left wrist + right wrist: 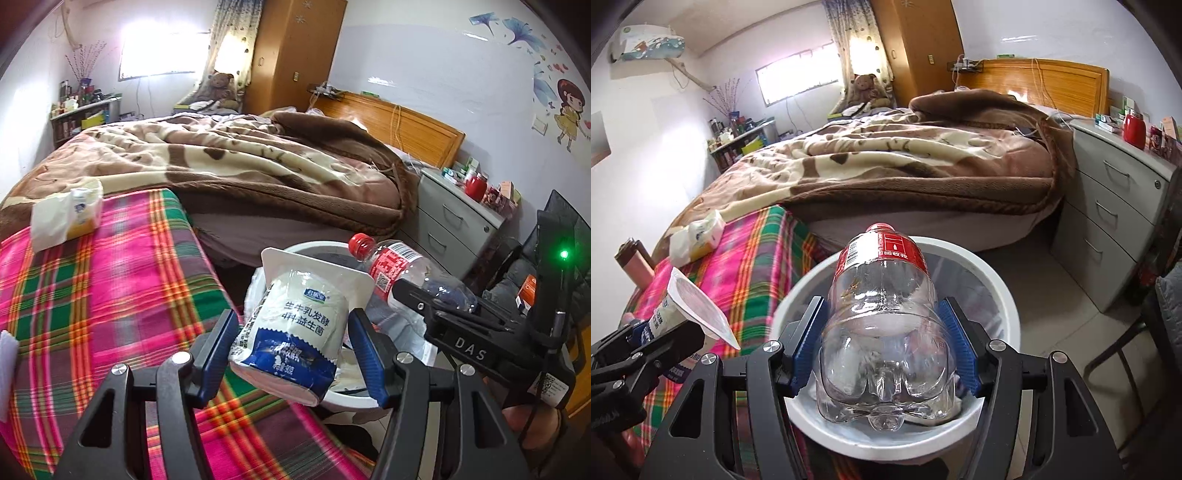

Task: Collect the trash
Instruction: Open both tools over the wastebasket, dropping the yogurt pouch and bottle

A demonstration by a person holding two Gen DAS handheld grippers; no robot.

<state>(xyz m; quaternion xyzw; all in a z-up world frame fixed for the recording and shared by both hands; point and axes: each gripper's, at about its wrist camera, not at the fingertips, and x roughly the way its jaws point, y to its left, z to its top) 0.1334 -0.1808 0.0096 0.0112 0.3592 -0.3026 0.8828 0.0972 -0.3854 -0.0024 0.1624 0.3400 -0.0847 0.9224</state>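
Observation:
My left gripper (291, 350) is shut on a white and blue yogurt cup (295, 325), tilted with its square rim up, over the near edge of the white waste bin (317, 248). My right gripper (882, 343) is shut on a clear plastic bottle (882, 325) with a red label and red cap, held base-first above the white bin (997, 280). In the left wrist view the bottle (402, 273) and right gripper (436, 302) hang at the right. The cup (690, 306) and left gripper (646, 339) show at the lower left of the right wrist view.
A pink and green plaid cloth (92, 295) covers the surface at the left, with a crumpled tissue pack (70, 214) on it. A bed with a brown blanket (240, 158) lies behind. Grey drawers (1115, 206) stand at the right, a chair (1145, 332) beside them.

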